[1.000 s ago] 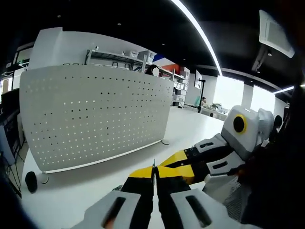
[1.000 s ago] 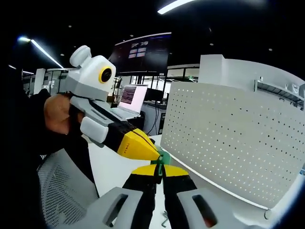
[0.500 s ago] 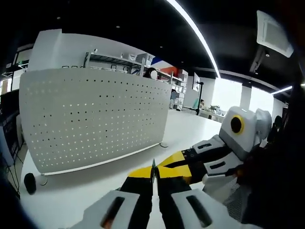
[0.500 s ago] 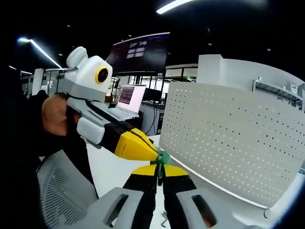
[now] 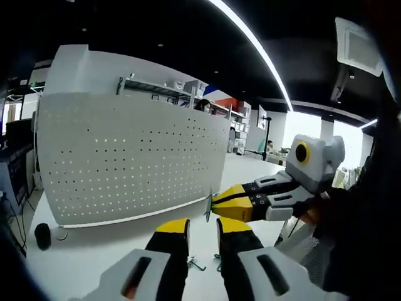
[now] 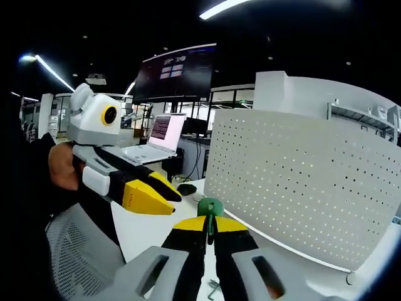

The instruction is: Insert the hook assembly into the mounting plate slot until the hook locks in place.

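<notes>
My right hand-held gripper (image 6: 209,233) clenches the green-capped hook (image 6: 210,210) before the perforated white pegboard (image 6: 307,188). My left hand-held gripper (image 5: 202,231) is released; 2 metal hooks (image 5: 196,264) lie on the counter (image 5: 94,251).

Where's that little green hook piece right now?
The green hook piece is pinched in the right gripper, low in the right gripper view, just before the white pegboard.

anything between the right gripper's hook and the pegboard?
Nothing. In the right gripper view, the stretch from the green hook to the pegboard is bare white table.
</notes>
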### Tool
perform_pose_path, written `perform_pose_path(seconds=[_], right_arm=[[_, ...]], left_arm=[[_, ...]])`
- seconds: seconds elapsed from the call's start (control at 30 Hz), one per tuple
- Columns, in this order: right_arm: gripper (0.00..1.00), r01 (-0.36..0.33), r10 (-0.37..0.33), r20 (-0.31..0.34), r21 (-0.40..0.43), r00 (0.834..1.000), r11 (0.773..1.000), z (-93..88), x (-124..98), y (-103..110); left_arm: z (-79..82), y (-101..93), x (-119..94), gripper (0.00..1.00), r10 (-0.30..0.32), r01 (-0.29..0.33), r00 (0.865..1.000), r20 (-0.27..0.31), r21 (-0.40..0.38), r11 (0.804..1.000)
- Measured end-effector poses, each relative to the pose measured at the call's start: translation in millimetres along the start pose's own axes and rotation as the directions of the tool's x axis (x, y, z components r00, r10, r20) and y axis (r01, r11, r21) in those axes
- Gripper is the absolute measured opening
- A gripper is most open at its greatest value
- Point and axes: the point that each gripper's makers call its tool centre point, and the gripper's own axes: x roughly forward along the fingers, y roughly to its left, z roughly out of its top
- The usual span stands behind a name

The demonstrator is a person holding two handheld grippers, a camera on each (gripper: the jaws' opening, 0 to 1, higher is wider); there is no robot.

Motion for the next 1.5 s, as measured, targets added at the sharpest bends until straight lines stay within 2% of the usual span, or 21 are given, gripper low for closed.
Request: perform_pose_path(seconds=[0.23, 0.43, 0.57, 0.7, 0.73, 0.9, 1.13, 1.5], right_arm=[[0.01, 0.042, -0.042, 0.008, -0.002, 0.999, 0.999, 7.5, 0.7, -18.8], [0.01, 0.080, -0.080, 0.012, -0.006, 0.997, 0.997, 13.0, -0.6, -35.0], [0.01, 0.112, -0.112, 0.018, -0.010, 0.994, 0.994, 18.5, -1.9, -48.3], [0.01, 0.148, -0.148, 0.026, -0.017, 0.989, 0.989, 26.3, -1.3, -63.8], [0.01, 0.155, -0.154, 0.028, -0.018, 0.988, 0.988, 27.7, -1.0, -67.0], [0.01, 0.204, -0.203, 0.036, -0.024, 0.979, 0.979, 37.6, 2.2, -89.4], [0.01, 0.256, -0.255, 0.041, -0.023, 0.966, 0.966, 46.0, 3.9, -115.9], [0.01, 0.376, -0.376, 0.076, 0.019, 0.923, 0.927, 70.0, 4.2, -173.8]], left_arm=[[0.0, 3.3, -11.6, 0.21, 0.036, -0.039, 0.998, 0.059, 0.048, 0.998], [-1.5, 10.8, -20.6, 0.25, 0.093, -0.101, 0.993, 0.069, 0.122, 0.987], [-6.1, 17.2, -27.1, 0.27, 0.140, -0.149, 0.988, 0.063, 0.181, 0.972], [-11.1, 24.1, -32.1, 0.34, 0.198, -0.209, 0.978, 0.068, 0.242, 0.948], [-16.4, 26.1, -33.1, 0.35, 0.216, -0.221, 0.975, 0.047, 0.266, 0.938], [-26.2, 22.1, -34.1, 0.38, 0.223, -0.223, 0.974, 0.034, 0.290, 0.930], [-26.7, 28.4, -36.5, 0.39, 0.253, -0.256, 0.966, 0.049, 0.299, 0.919], [-30.9, 26.3, -33.0, 0.39, 0.246, -0.246, 0.969, 0.040, 0.305, 0.920]])
